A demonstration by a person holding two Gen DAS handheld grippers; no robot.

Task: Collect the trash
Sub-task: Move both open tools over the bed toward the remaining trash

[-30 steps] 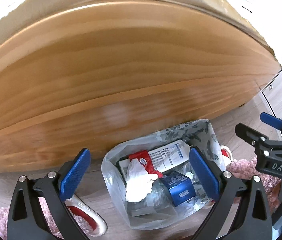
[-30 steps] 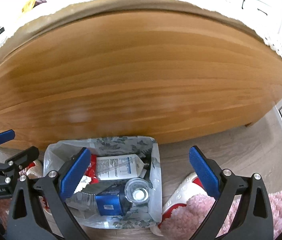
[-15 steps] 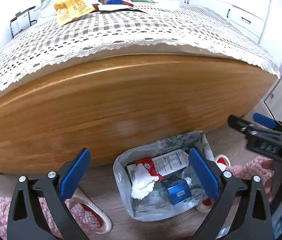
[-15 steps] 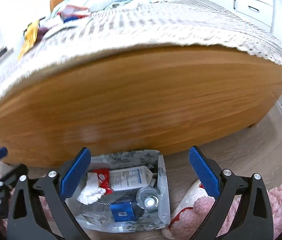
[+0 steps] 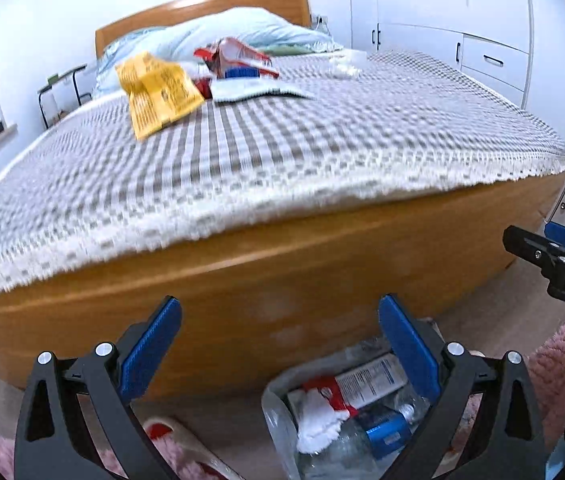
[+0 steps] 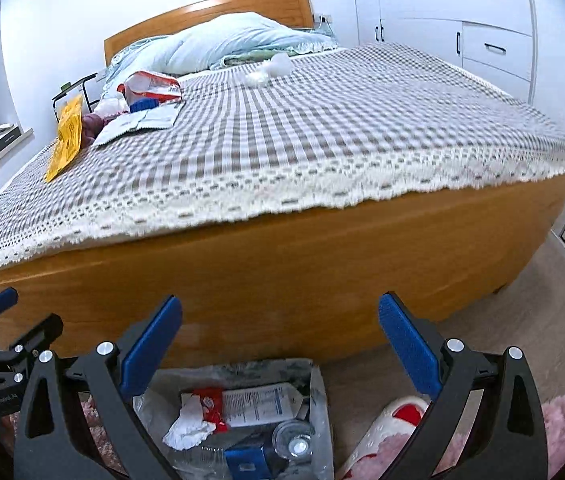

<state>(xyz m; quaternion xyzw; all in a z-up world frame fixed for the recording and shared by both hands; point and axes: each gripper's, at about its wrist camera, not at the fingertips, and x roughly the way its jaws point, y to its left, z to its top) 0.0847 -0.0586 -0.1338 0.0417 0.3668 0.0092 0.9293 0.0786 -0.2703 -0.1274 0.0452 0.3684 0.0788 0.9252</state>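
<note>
Checked bedspread strewn with wrappers

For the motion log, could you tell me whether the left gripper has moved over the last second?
Yes. The left gripper has risen: the bed footboard sank, exposing the bedspread.

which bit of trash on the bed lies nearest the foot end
The yellow wrapper. It lies closest to the lace edge; the grey-white pouch, red-and-white packet and white tissue all sit further toward the pillow.
</note>
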